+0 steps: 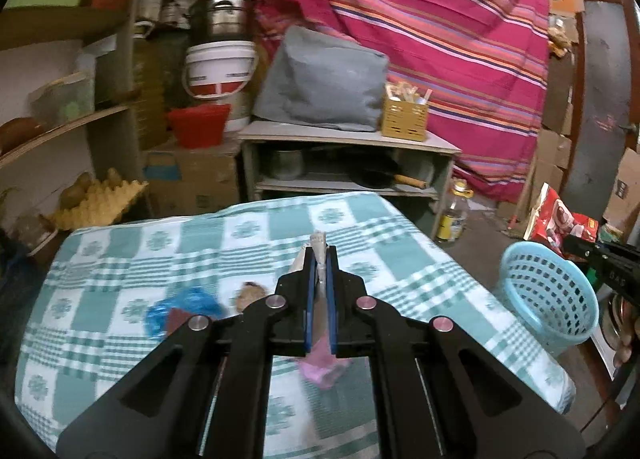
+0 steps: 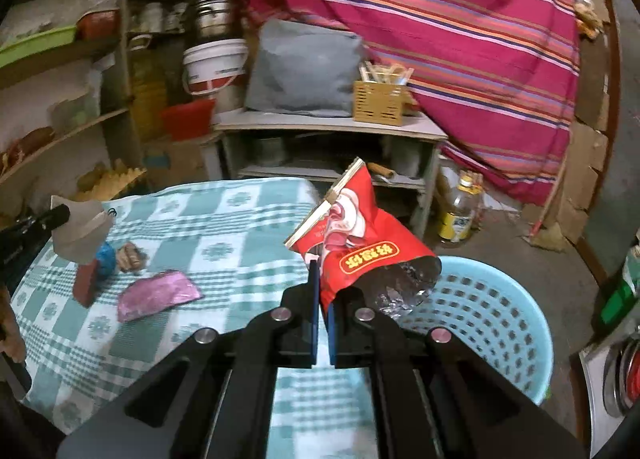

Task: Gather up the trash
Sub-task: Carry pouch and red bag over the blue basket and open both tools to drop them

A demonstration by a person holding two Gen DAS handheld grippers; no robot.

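My left gripper [image 1: 320, 255] is shut on a grey-white scrap of paper [image 1: 319, 239], held above the checked tablecloth [image 1: 120, 259]. The right wrist view shows that paper [image 2: 80, 235] at the far left. My right gripper [image 2: 322, 279] is shut on a red snack bag [image 2: 360, 243] whose silver mouth hangs over the rim of the light blue basket [image 2: 492, 323]. A pink wrapper [image 2: 158, 295], a blue plastic bag [image 1: 182, 309], a small red-brown piece [image 2: 86, 283] and a brown lump [image 1: 250, 293] lie on the cloth.
The basket [image 1: 548, 295] stands just off the table's right side. Behind the table are a low shelf unit [image 1: 344, 163] with a grey bag and a yellow box, buckets, wall shelves at left, a bottle [image 1: 454, 215] on the floor and a striped cloth.
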